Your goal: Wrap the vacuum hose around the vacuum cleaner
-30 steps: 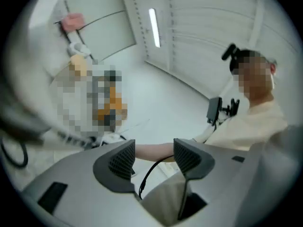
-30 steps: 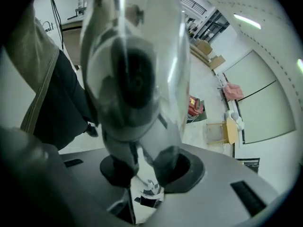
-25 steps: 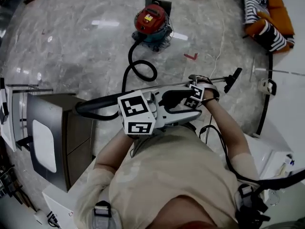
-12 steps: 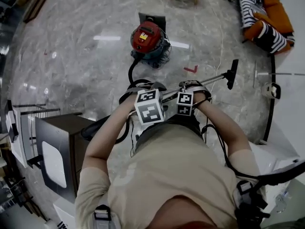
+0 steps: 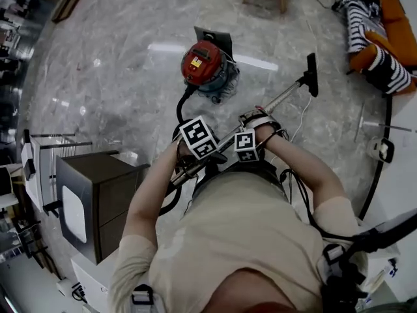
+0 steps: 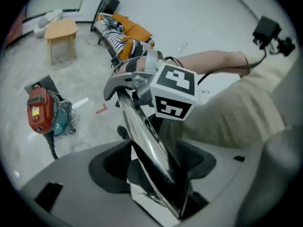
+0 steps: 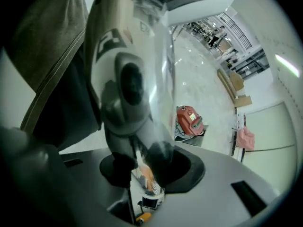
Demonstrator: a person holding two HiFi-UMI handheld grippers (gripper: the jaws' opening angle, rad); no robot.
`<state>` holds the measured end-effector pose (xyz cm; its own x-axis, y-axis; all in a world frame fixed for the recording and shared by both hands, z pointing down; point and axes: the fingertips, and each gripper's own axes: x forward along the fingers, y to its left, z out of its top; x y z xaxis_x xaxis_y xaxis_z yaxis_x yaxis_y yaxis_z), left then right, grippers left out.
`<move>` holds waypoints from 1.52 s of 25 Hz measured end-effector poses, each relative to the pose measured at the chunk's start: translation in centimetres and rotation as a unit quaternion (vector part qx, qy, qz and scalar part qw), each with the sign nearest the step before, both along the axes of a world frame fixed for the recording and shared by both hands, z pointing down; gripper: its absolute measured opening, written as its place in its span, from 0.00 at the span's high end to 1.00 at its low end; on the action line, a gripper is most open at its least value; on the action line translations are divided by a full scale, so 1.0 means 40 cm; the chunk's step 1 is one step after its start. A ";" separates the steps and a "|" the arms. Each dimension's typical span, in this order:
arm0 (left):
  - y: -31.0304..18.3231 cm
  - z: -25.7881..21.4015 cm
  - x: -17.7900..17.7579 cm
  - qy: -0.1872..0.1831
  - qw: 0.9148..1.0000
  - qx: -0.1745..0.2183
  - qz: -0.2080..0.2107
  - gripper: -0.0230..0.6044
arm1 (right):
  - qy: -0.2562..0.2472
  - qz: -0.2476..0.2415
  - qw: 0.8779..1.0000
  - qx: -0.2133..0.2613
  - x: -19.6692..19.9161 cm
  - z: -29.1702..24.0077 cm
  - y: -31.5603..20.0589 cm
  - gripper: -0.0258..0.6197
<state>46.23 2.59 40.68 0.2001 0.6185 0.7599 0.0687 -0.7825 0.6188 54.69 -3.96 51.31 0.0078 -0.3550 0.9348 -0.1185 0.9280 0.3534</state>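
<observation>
Left tongs [image 6: 154, 171]: jaws opening, shiny metal tube [image 5: 281, 98] between them, pads look in contact with it. Right tongs [image 7: 142, 164]: pinching the same tube further up, at a grey plastic fitting [image 7: 125, 93]. Both tongs sit close together in front of the person's chest. The tube runs diagonally, low end at the left tongs, black floor nozzle [image 5: 311, 66] raised at the far right.

Red vacuum cleaner [image 5: 204, 62] stands upright on the marble floor [image 5: 117, 77], ahead of the person and well apart from the tongs. Black hose [image 5: 180, 106] leaves its base, curves toward the left tongs and loops down past the person's left arm. It is not wrapped round the cleaner.

Dark cabinet [image 5: 98, 194] at the left, orange sofa [image 5: 391, 25] with striped cushions far right.
</observation>
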 end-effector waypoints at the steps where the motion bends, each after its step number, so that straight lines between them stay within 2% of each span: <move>1: 0.008 0.003 0.026 0.000 0.999 -0.035 -0.030 0.51 | 0.005 -0.016 1.000 0.003 0.023 -0.001 -0.009 0.76; 3: 0.024 0.010 0.069 0.001 0.992 -0.098 -0.079 0.50 | 0.015 -0.048 0.999 0.015 0.058 -0.006 -0.034 0.76; 6: 0.034 0.023 0.117 0.013 0.977 -0.160 -0.138 0.49 | 0.032 -0.097 0.994 0.037 0.086 -0.017 -0.076 0.76; 10: 0.039 0.014 0.168 0.065 0.947 -0.248 -0.193 0.51 | 0.057 -0.151 0.985 0.059 0.098 -0.033 -0.131 0.76; 11: 0.031 0.008 0.179 0.080 0.940 -0.260 -0.204 0.56 | 0.063 -0.163 0.983 0.063 0.099 -0.038 -0.149 0.75; 16: -0.058 -0.002 0.211 0.120 0.919 -0.276 -0.255 0.59 | 0.083 -0.204 0.973 0.070 0.104 -0.049 -0.251 0.75; 20: -0.153 -0.024 0.211 0.144 0.898 -0.309 -0.279 0.60 | 0.064 -0.189 0.978 0.064 0.096 -0.059 -0.345 0.75; 23: -0.240 -0.041 0.208 0.171 0.876 -0.341 -0.296 0.60 | 0.028 -0.132 0.989 0.068 0.092 -0.071 -0.438 0.68; 24: -0.267 -0.046 0.206 0.179 0.871 -0.345 -0.299 0.60 | 0.014 -0.113 0.991 0.073 0.087 -0.076 -0.467 0.65; 26: -0.312 -0.050 0.198 0.188 0.873 -0.339 -0.297 0.58 | -0.010 -0.090 0.992 0.089 0.072 -0.088 -0.518 0.62; 28: -0.351 -0.043 0.179 0.188 0.882 -0.324 -0.286 0.58 | -0.027 -0.067 0.992 0.102 0.064 -0.098 -0.568 0.61; 29: -0.367 -0.036 0.167 0.187 0.887 -0.316 -0.280 0.58 | -0.038 -0.040 0.994 0.098 0.067 -0.099 -0.593 0.56; 31: -0.394 -0.026 0.144 0.186 0.892 -0.305 -0.276 0.58 | -0.070 0.040 0.994 0.076 0.094 -0.102 -0.637 0.37; 33: -0.424 -0.019 0.132 0.186 0.894 -0.294 -0.281 0.58 | -0.102 0.102 0.987 0.069 0.136 -0.134 -0.685 0.34; 35: -0.459 0.001 0.141 0.182 0.896 -0.278 -0.296 0.58 | -0.149 0.152 0.974 0.081 0.193 -0.187 -0.730 0.35; 36: -0.477 0.018 0.151 0.179 0.896 -0.268 -0.306 0.58 | -0.182 0.182 0.963 0.079 0.228 -0.211 -0.745 0.35; 37: -0.494 0.035 0.162 0.175 0.894 -0.261 -0.319 0.57 | -0.225 0.221 0.946 0.067 0.262 -0.230 -0.755 0.35; 38: -0.510 0.049 0.169 0.173 0.891 -0.255 -0.333 0.57 | -0.283 0.270 0.919 0.039 0.289 -0.241 -0.761 0.35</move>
